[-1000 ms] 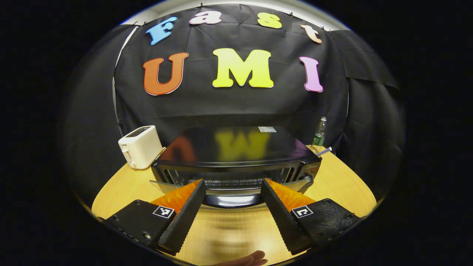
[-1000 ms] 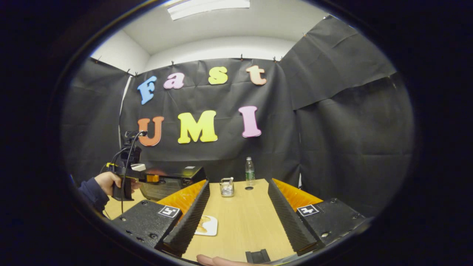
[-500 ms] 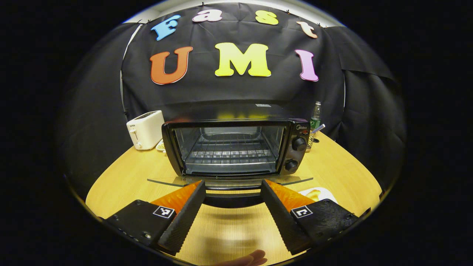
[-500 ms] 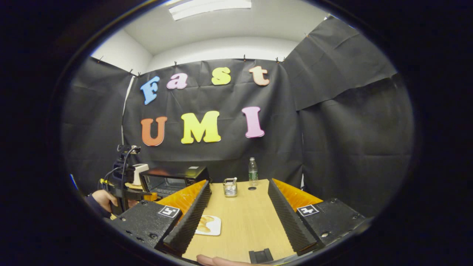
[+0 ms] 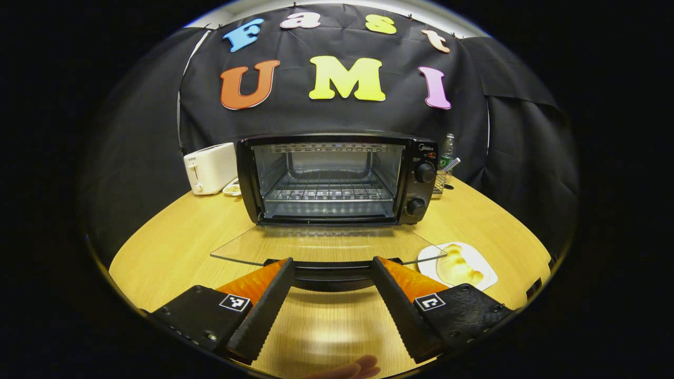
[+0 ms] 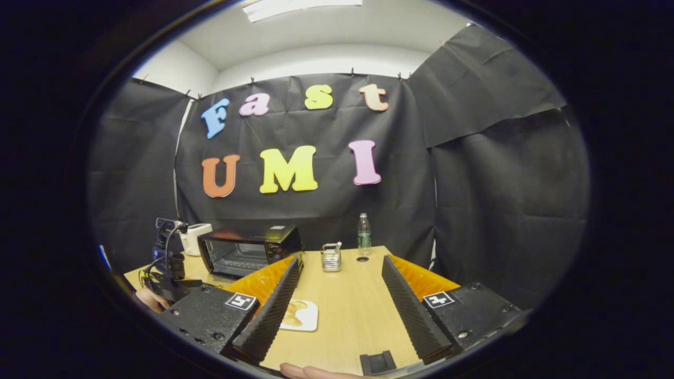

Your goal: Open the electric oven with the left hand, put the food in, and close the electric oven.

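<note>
Near worktop (image 5: 179,237) rear edge: electric oven (image 5: 337,179) door (image 5: 326,247) dropped flat; left tongs (image 5: 331,287) apart at door handle; right tongs (image 6: 342,300) apart, pastry plate (image 6: 299,315) beside.

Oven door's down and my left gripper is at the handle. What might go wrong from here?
The left gripper straddles the door handle; lifting before backing off could swing the glass door shut. The plate with the pastry sits by the door's right corner, so the right gripper may clip the glass.

oven (image 5: 337,179) mouth open | lowered glass door (image 5: 316,247) fronts it | rack (image 5: 329,190) bare
</note>
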Action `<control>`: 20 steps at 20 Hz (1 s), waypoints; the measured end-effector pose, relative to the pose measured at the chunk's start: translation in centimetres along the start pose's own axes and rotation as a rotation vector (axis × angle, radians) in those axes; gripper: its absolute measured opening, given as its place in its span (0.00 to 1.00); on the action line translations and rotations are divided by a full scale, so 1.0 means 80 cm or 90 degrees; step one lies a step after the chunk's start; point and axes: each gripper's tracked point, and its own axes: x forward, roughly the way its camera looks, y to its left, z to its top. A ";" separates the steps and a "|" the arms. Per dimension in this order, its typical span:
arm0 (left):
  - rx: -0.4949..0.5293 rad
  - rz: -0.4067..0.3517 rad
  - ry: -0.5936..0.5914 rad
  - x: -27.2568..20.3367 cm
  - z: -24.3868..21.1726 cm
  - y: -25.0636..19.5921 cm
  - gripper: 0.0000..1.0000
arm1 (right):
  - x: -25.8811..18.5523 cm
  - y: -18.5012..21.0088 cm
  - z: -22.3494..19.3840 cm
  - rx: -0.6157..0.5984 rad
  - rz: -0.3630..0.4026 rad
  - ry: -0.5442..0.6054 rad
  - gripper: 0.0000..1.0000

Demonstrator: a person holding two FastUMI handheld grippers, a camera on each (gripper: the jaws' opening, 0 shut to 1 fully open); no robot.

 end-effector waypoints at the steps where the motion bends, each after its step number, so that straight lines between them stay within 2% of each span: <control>1: -0.006 -0.001 0.004 -0.002 -0.005 0.001 0.98 | 0.003 0.003 -0.004 0.001 0.000 0.007 0.96; 5: -0.037 -0.006 0.059 0.012 -0.045 0.004 0.96 | 0.012 0.019 -0.015 -0.013 0.011 0.024 1.00; 8: -0.017 -0.003 0.019 0.012 -0.029 0.009 0.94 | 0.018 0.025 -0.020 -0.023 0.013 0.030 0.99; 11: -0.029 -0.001 0.011 0.004 -0.028 0.018 0.93 | 0.029 0.034 -0.031 -0.030 0.026 0.042 0.99; 13: -0.033 -0.006 -0.030 -0.020 -0.004 0.023 0.93 | 0.045 0.046 -0.046 -0.034 0.048 0.059 0.98; 17: -0.026 -0.005 -0.134 -0.098 0.055 0.029 0.93 | 0.079 0.076 -0.095 0.000 0.102 0.139 0.98; 20: -0.020 0.001 -0.190 -0.163 0.093 0.035 0.92 | 0.109 0.083 -0.133 0.001 0.105 0.192 0.97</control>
